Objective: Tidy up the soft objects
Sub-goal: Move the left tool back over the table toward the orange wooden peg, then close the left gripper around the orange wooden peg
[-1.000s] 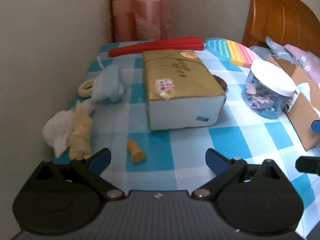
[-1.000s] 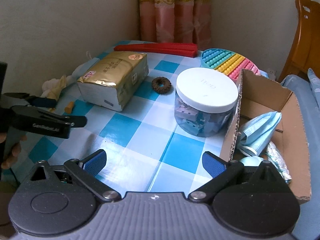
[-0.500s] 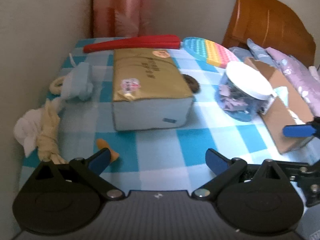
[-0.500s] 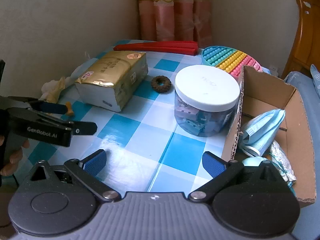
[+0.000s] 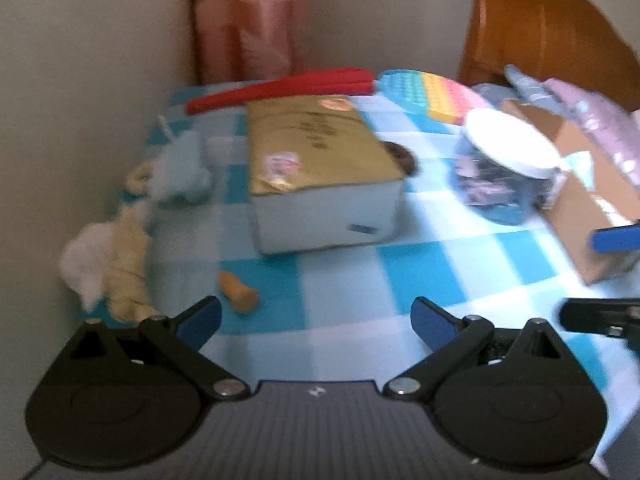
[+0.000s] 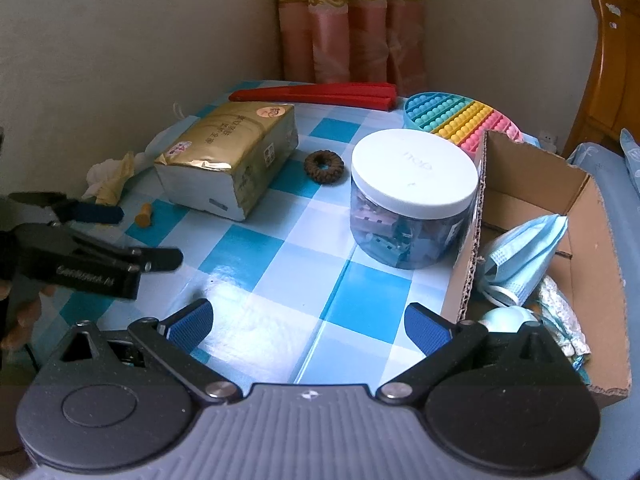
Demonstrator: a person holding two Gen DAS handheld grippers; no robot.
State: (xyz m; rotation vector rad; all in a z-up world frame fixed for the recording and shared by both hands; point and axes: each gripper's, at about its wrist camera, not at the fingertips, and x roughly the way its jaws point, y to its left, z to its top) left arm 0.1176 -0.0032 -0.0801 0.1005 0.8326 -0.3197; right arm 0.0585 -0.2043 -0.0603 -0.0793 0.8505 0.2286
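Both the left gripper (image 5: 316, 314) and right gripper (image 6: 308, 320) hover with jaws wide and empty over the checked table (image 6: 256, 252). The gold tissue pack (image 6: 232, 152) bears unreadable printed characters; the jar lid (image 6: 416, 172) reads "mojo", doubtfully. A blue face mask (image 6: 524, 248) lies in the cardboard box (image 6: 600, 240).

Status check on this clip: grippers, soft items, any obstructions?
Left gripper open, empty. Right gripper open, empty. Cloth pile untouched by wall. Tissue pack beside it.

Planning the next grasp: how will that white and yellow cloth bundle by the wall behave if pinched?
The cloth bundle looks crumpled and twisted, so it is likely floppy and will drape. It probably weighs little for its bulk. Loose ends may trail and drag toward the small orange piece beside it.
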